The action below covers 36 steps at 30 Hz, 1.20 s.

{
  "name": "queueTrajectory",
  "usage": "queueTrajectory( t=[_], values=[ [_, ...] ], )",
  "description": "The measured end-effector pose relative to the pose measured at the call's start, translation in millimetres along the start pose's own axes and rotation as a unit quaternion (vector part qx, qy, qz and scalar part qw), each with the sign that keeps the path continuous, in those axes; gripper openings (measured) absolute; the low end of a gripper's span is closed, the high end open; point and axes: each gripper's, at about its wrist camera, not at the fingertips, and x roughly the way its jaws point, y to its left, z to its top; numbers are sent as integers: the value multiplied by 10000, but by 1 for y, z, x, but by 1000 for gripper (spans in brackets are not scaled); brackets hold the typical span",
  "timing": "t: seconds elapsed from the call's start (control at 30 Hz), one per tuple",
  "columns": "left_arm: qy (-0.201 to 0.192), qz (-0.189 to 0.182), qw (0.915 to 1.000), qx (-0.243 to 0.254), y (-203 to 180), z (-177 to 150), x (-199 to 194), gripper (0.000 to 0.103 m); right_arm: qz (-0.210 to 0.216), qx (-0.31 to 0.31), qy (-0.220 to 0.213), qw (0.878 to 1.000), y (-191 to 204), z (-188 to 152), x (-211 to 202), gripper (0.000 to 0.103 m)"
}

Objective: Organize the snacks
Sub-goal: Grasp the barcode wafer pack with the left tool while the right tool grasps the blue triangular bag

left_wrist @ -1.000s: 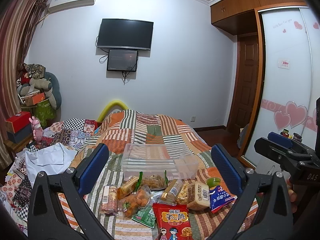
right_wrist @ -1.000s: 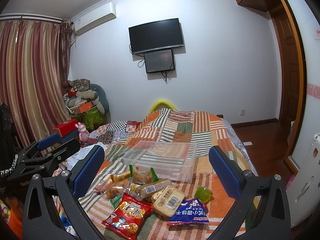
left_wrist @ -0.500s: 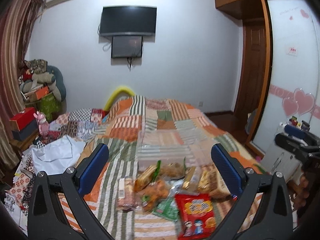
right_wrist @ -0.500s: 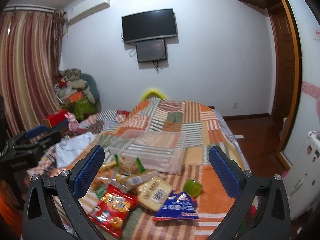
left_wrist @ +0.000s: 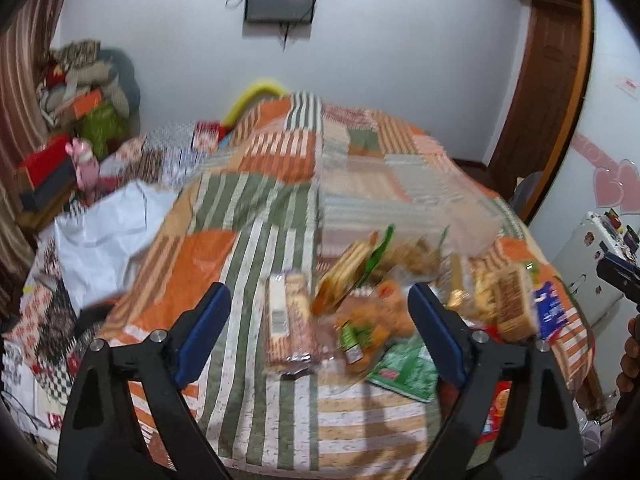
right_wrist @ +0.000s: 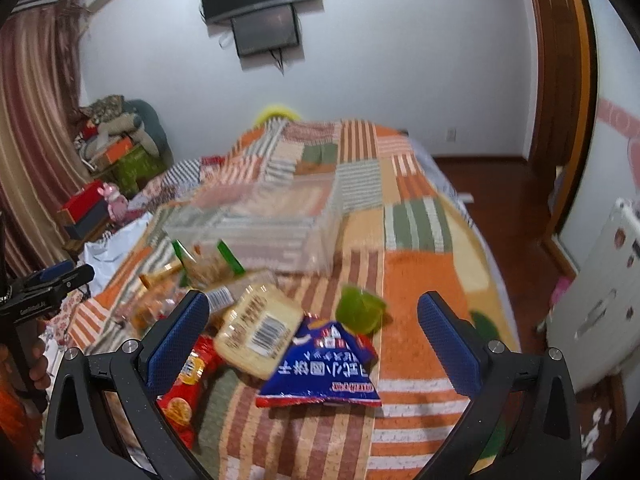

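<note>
Several snack packs lie in a heap on the patchwork quilt (left_wrist: 256, 216), in front of a clear plastic box (left_wrist: 400, 208). My left gripper (left_wrist: 318, 294) hangs above the heap's left end. Its jaws are closing, with a long biscuit pack (left_wrist: 288, 320) and an orange snack bag (left_wrist: 376, 316) in view between them; the pads touch nothing. My right gripper (right_wrist: 313, 300) is open over the right end, above a blue bag (right_wrist: 324, 368), a barcode-labelled cake pack (right_wrist: 260, 328) and a green jelly cup (right_wrist: 360, 310). A red packet (right_wrist: 188, 380) lies by its left finger.
The clear box (right_wrist: 256, 224) stands behind the snacks. A white cloth (left_wrist: 104, 232), a red box (left_wrist: 44, 164) and a pink toy (left_wrist: 86, 162) sit left of the bed. A white appliance (right_wrist: 600, 280) and wooden floor lie to the right. A hand holds the left gripper's handle (right_wrist: 36, 304).
Both grippers have dipped and come closer to the snack heap, so the packs look larger. The left jaws stand narrower than before. No snack has been picked up.
</note>
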Motion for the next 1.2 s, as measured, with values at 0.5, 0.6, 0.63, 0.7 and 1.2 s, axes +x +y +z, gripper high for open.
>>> queueTrajectory(
  t=[0.5,0.6,0.63,0.7,1.2],
  values=[
    [1085,-25,9922,-609,38,-15,83,69,104,370,1101,9932,-16,-28,42,91],
    [1184,-12,9910,-623,40,-17,93,68,99,443,1227,9914,-20,-30,48,86],
    [1208,-3,9907,-623,41,-18,96,65,109,473,1259,9909,-20,-30,49,83],
    [1289,-16,9896,-637,42,-18,103,61,227,601,1312,9893,-24,-31,51,82],
    [1265,113,9904,-552,44,-20,112,44,560,945,1596,9810,-37,-32,58,72]
  ],
)
